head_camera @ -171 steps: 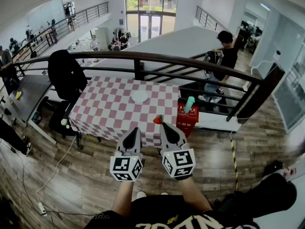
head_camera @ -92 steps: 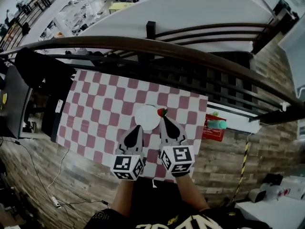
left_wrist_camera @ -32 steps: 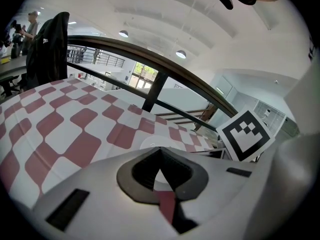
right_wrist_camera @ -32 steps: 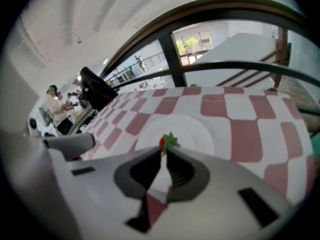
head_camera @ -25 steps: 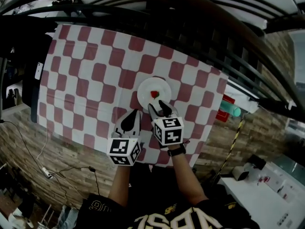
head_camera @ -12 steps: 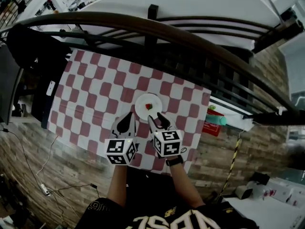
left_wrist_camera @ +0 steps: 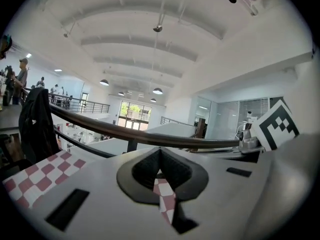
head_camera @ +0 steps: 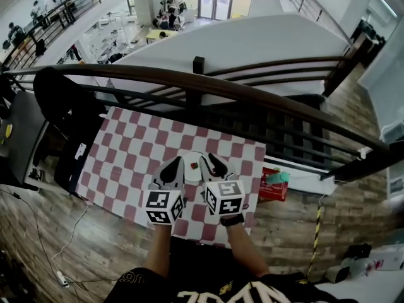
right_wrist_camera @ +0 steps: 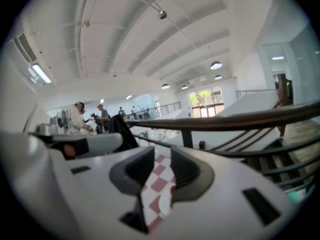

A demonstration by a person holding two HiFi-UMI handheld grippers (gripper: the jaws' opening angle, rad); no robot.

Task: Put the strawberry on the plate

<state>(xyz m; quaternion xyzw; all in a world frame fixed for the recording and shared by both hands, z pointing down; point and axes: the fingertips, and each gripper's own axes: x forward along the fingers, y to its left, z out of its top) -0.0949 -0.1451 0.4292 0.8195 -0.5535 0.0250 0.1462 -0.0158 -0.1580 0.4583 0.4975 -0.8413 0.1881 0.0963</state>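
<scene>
The red strawberry (head_camera: 194, 165) lies on the small white plate (head_camera: 189, 175), free of both grippers. The plate rests on the red-and-white checkered tablecloth (head_camera: 139, 150), in the gap between the two grippers. My left gripper (head_camera: 177, 161) hovers just left of the plate with its tips together and nothing in them. My right gripper (head_camera: 208, 158) hangs just right of the plate. Its jaws are closing and hold nothing. In the right gripper view only checkered cloth (right_wrist_camera: 159, 181) shows through the slot of the right gripper (right_wrist_camera: 161, 159). The left gripper (left_wrist_camera: 160, 154) points at the railing.
A dark wooden handrail (head_camera: 221, 87) with black bars runs along the table's far side. A red box (head_camera: 270, 191) with a teal bottle (head_camera: 276, 177) sits off the table's right end. A black jacket (head_camera: 60, 93) hangs at the left, a phone (head_camera: 80, 151) lies on the cloth.
The strawberry, earlier carried in the right gripper, now lies on the plate. Both grippers have drawn back beside the plate, the right jaws have narrowed, and the head view has tilted upward.
</scene>
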